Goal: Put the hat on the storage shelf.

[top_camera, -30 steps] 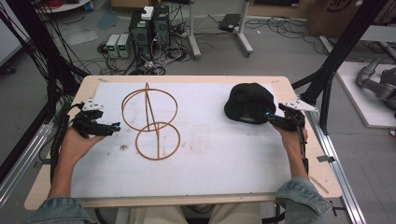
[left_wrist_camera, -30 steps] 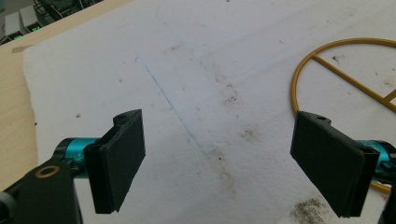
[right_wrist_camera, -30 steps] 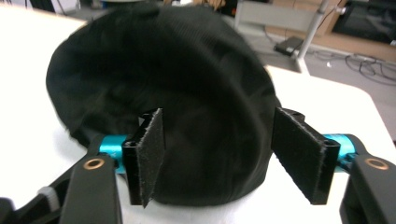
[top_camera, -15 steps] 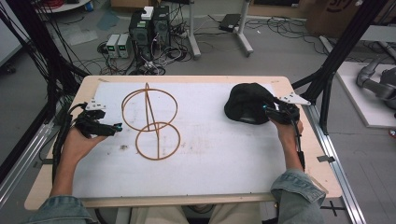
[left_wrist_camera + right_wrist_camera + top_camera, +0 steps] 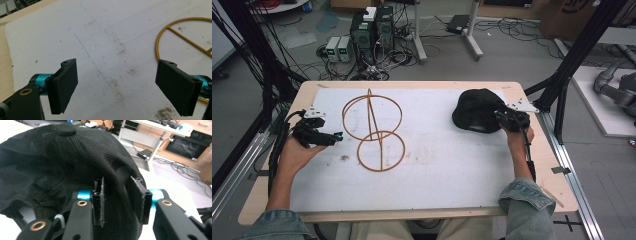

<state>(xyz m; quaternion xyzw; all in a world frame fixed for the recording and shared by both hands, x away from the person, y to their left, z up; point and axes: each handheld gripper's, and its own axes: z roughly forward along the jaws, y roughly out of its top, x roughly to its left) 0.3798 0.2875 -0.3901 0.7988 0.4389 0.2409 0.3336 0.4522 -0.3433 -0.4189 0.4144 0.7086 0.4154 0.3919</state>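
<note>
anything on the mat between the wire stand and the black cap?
Nothing: in the high view the white mat is bare, just smudged, between the wire stand and the black cap.

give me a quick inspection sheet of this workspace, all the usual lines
surface: wooden table under a white sheet with dark smudges
job's things: black cap far right; gold wire stand left of centre
clutter: nothing seen
grippers: left gripper open, above bare sheet beside the stand; right gripper jaws closing around the cap's edge, gap remains
cables: one trails from each gripper
surroundings: computers and loose cables on the floor beyond, black frame posts
</note>
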